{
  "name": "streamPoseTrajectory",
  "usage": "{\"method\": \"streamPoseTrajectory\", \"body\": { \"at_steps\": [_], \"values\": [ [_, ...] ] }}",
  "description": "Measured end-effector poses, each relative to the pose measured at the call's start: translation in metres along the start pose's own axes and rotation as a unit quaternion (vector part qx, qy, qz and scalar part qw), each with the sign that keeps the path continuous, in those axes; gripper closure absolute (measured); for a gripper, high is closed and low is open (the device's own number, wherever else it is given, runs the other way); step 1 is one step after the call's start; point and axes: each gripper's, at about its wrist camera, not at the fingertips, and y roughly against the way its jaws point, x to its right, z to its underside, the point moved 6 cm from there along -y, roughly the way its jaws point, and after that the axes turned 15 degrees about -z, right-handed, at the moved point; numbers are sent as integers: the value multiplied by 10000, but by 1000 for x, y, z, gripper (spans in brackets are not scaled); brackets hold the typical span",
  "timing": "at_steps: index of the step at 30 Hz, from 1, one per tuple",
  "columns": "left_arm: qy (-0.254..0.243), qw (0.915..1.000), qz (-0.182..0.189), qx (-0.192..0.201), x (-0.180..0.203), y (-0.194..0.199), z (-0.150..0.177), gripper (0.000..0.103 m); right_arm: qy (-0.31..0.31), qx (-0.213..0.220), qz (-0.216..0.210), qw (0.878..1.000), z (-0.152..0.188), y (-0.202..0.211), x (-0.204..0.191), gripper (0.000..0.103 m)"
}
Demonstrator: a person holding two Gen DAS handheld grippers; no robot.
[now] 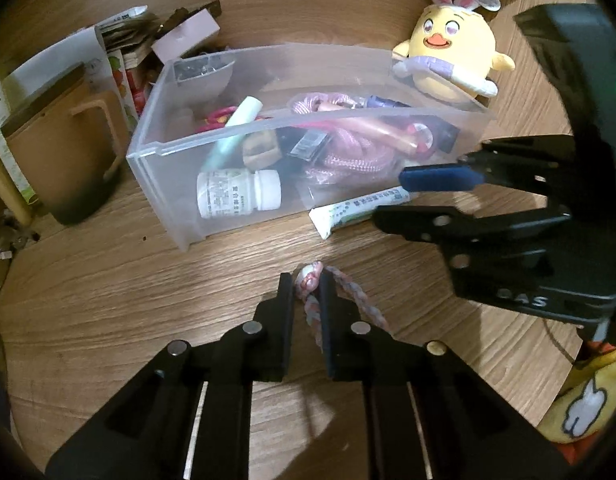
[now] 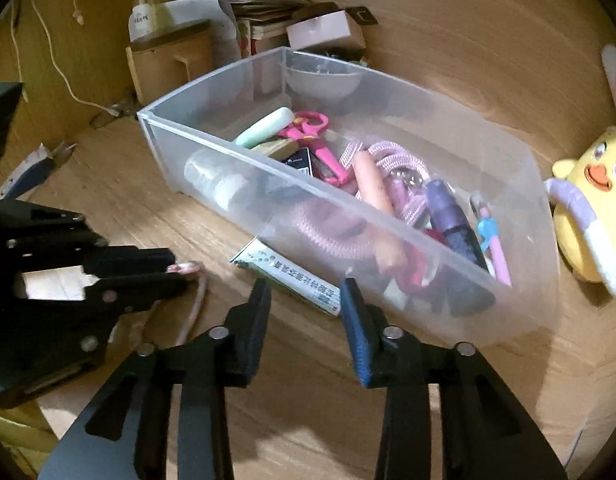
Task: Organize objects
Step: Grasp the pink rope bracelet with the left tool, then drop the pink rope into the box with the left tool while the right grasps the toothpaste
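Beside the clear bin (image 1: 267,216), left tongs (image 1: 305,286) clenched on braided cord (image 1: 308,280), right tongs (image 2: 303,292) released.

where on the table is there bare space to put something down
Bare wood shows on the table, between the clear bin and the left gripper; more lies behind the bin toward the plush chick. It is crowded around the brown container, and beside the tube.

Both tools are matte black two-finger grippers built of flat angular linkage plates joined by round silver rivets. The left gripper (image 1: 305,292) has plain black fingers. The right gripper (image 2: 303,296) carries a ribbed blue pad (image 2: 358,340) on its three-o'clock finger.
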Motion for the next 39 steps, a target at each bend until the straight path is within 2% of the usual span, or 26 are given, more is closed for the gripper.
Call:
{"method": "streamPoseTrajectory", "body": {
  "at_steps": [2,5,8,9,12,17,18,20,26,32,36,39],
  "values": [
    [56,10000,13,33,-3,3,0,92,124,-70,2,9999,0,-2,-4,58],
    [125,9999,28,96,-7,8,-1,92,295,-256,58,9992,3,-4,-8,55],
    [177,9997,33,166,-10,13,-3,92,242,-239,-353,9988,6,5,-16,59],
    [201,9996,43,187,-12,14,-3,92,227,-166,-357,9990,5,8,-17,59],
    [256,9994,57,221,-15,16,-5,92,363,-97,99,9992,1,6,-15,57],
    [386,9986,78,351,-19,25,-7,92,315,-337,144,9988,2,-11,-12,58],
    [409,9984,72,381,-20,27,-9,92,272,-362,34,9990,3,-13,-13,60],
    [447,9981,57,424,-22,29,-11,92,255,-349,-23,9991,4,-12,-14,76],
    [626,9967,65,508,-32,33,-18,92,287,20,-197,9994,11,9,-29,88],
    [798,9941,153,721,-36,46,-30,92,299,395,-234,9985,13,34,-48,90],
    [841,9923,143,898,-37,56,-40,92,195,647,-245,9974,8,51,-49,91],
    [883,9905,131,1042,-39,64,-50,92,86,803,-201,9965,5,61,-46,95]
  ]
}}
